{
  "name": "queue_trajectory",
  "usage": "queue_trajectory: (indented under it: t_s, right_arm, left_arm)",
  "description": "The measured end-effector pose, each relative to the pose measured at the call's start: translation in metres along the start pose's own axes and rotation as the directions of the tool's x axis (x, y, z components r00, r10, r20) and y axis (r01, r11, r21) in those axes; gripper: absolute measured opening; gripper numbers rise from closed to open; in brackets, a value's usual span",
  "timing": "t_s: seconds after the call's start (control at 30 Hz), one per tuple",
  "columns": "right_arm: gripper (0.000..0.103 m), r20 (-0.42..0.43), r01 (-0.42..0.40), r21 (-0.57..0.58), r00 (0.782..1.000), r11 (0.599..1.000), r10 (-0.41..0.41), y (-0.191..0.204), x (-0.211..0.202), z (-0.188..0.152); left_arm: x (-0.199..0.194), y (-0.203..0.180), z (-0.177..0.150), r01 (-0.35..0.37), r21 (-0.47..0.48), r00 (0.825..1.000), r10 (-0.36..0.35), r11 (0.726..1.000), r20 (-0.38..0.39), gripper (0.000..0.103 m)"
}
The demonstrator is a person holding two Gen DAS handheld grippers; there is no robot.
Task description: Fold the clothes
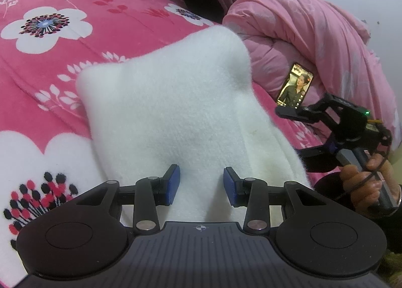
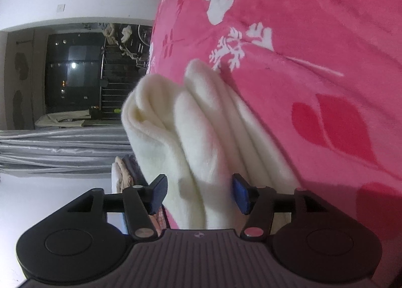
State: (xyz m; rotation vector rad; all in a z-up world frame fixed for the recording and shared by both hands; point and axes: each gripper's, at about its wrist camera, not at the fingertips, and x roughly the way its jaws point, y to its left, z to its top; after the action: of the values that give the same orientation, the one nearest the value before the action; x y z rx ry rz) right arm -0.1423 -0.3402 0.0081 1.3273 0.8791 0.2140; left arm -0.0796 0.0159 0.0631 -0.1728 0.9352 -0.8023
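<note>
My left gripper and right gripper both stand part-open astride the white fleece garment, pads clear, its length running ahead of both.

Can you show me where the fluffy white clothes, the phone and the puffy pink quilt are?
white garment (image 1: 170, 101): left wrist view, middle of the folded top.
phone (image 1: 295, 85): left wrist view, its lit screen.
pink quilt (image 1: 314, 36): left wrist view, the bunched top.

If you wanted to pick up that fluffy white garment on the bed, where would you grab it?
Probably at the white garment's stacked folded edge, coming in level from the bed's side. There the layers bunch into ridges that a gripper can close over together. Its broad top lies flat, offering little to pinch.
</note>
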Motion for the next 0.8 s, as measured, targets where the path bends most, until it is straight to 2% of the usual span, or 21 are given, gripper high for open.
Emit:
queue_trajectory:
  t_s: [0.2, 0.3, 0.4, 0.53, 0.73, 0.8]
  right_arm:
    - [0.064, 0.016, 0.059, -0.054, 0.998, 0.997, -0.059, 0.008, -0.022, -0.009]
    - [0.064, 0.043, 0.113, -0.127, 0.993, 0.985, -0.108, 0.017, -0.039, -0.015]
    - [0.065, 0.077, 0.204, -0.229, 0.979, 0.952, -0.191, 0.029, -0.056, -0.023]
    - [0.065, 0.096, 0.276, -0.371, 0.961, 0.887, -0.259, 0.054, -0.066, -0.039]
    - [0.065, 0.057, 0.295, -0.449, 0.951, 0.844, -0.302, 0.063, -0.048, -0.057]
    - [0.065, 0.047, 0.304, -0.467, 0.946, 0.831, -0.32, 0.064, -0.039, -0.062]
  left_arm:
    - [0.002, -0.001, 0.0, -0.006, 0.008, 1.0, 0.006, 1.0, -0.003, 0.038]
    - [0.002, -0.002, 0.0, -0.007, 0.012, 1.0, 0.007, 1.0, -0.002, 0.038]
    - [0.0, -0.002, 0.0, -0.002, 0.013, 1.0, 0.002, 1.0, -0.002, 0.038]
    - [-0.007, -0.01, -0.002, 0.027, 0.05, 1.0, -0.027, 0.998, 0.003, 0.038]
    - [-0.01, -0.03, -0.008, 0.089, 0.146, 0.996, -0.089, 0.985, -0.01, 0.038]
    - [-0.007, -0.039, -0.012, 0.086, 0.193, 0.996, -0.084, 0.977, -0.02, 0.038]
